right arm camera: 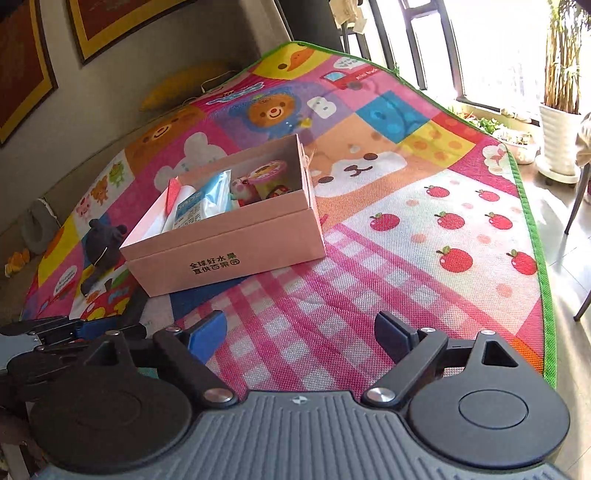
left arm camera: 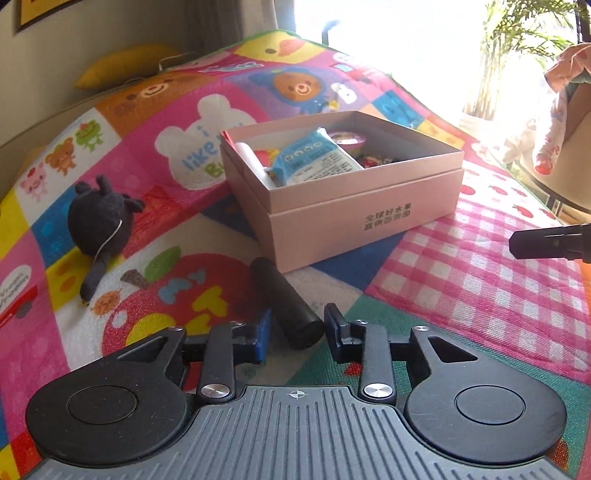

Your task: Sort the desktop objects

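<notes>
- Surface: a padded play mat (right arm camera: 406,236) with cartoon bears, apples and a pink check panel, edged in green, covers the bench. Whether a bench or the floor lies beneath cannot be told from either view.
- Room: framed pictures (right arm camera: 110,26) hang on the wall behind; a yellow cushion (left arm camera: 122,64) lies at the mat's far edge. A bright window and a potted plant (right arm camera: 561,92) in a white ribbed pot stand to the right, on tiled floor.
- Pink box (left arm camera: 354,206): open, standing near the middle of the mat, with printed characters on its near wall. It holds a blue-and-white packet (left arm camera: 314,158), a small pink-lidded cup (right arm camera: 267,177) and several smaller items too crowded to identify.
- Black cylinder (left arm camera: 284,302): lies on the mat just in front of the box's near corner, its near end between the fingers of the left tongs.
- Left tongs (left arm camera: 297,330): low over the mat, fingers spread to either side of the cylinder's end; the left pad appears close against it, the right pad stands slightly clear. Not pinching.
- Right tongs (right arm camera: 299,332): spread wide over the pink check panel, holding nothing, well apart from the box.
- Black plush toy (left arm camera: 101,225): lies on the mat left of the box, apart from it, with a thin light cord across it.
- Obstruction: the box stands directly beyond the cylinder; the plush toy lies off to the left.
</notes>
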Tool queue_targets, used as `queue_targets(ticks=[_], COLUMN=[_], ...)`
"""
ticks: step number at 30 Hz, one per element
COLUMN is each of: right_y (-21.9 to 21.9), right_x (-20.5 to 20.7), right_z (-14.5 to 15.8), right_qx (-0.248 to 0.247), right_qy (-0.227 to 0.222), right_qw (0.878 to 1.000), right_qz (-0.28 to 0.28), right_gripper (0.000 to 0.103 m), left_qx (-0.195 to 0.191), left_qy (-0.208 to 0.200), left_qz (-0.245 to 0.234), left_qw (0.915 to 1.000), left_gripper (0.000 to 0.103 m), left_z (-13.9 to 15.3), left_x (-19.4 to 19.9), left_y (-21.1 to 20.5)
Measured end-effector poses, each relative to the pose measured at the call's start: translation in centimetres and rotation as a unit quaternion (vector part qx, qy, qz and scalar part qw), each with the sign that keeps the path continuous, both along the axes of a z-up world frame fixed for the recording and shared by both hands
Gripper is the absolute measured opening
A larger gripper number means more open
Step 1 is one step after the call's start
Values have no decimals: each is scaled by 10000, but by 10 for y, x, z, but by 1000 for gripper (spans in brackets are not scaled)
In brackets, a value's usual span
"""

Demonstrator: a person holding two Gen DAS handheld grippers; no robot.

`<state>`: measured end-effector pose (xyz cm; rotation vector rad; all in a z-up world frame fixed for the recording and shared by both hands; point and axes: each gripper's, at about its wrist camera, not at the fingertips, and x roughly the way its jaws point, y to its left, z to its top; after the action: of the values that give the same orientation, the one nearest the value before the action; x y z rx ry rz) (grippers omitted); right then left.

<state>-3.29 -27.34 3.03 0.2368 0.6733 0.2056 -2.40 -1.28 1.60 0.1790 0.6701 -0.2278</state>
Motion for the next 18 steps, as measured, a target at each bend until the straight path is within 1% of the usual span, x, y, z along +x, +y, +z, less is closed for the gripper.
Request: queue_targets(ticks=[2,3,4,6,9,11,12,13,15,16,17,18], right_y=[-2,-3,-5,-6,-7,-5,-4,-2,2,4,6,9], right_x=[-5,-8,-10,-12,-11,-9,-8,-9,-10,-10,-10,-9], right_z=[1,2,2,3,1,1,2,3,8,10,12,14], right_qx=[-59,-85,-100,-109,-48,-38,-52,-72,-152,-199,-248,-303], right_qy=[-130,-212,-289,-390,-359,-337,-345,-374,-470,-518,-566,-594], right_qw=[9999,9997,9995,9991,9993,9994,9994,9993,9988,9984,9981,9977], right_qz=[-17,-42,-62,-77,-68,-47,-27,-4,37,54,78,122], right_gripper=[92,96,98,99,99,99,99,100,102,103,103,103], left_qx=[155,197,141,-15,-24,100,235,411,617,665,690,742], left_qy=[-16,-25,25,104,102,60,3,-81,-178,-234,-288,-340], left_qz=[-85,-175,-335,-651,-1052,-1206,-1231,-1218,-1091,-983,-864,-701], left_qw=[9998,9996,9993,9978,9944,9926,9921,9917,9920,9927,9935,9942], left_gripper=[34,33,33,33,34,38,38,40,52,61,66,67], left_z=[3,5,8,12,13,10,9,8,9,11,13,16], left_x=[-7,-12,-18,-32,-41,-38,-35,-31,-21,-17,-12,-8], left_y=[-5,-7,-10,-19,-38,-47,-50,-50,-42,-34,-27,-17])
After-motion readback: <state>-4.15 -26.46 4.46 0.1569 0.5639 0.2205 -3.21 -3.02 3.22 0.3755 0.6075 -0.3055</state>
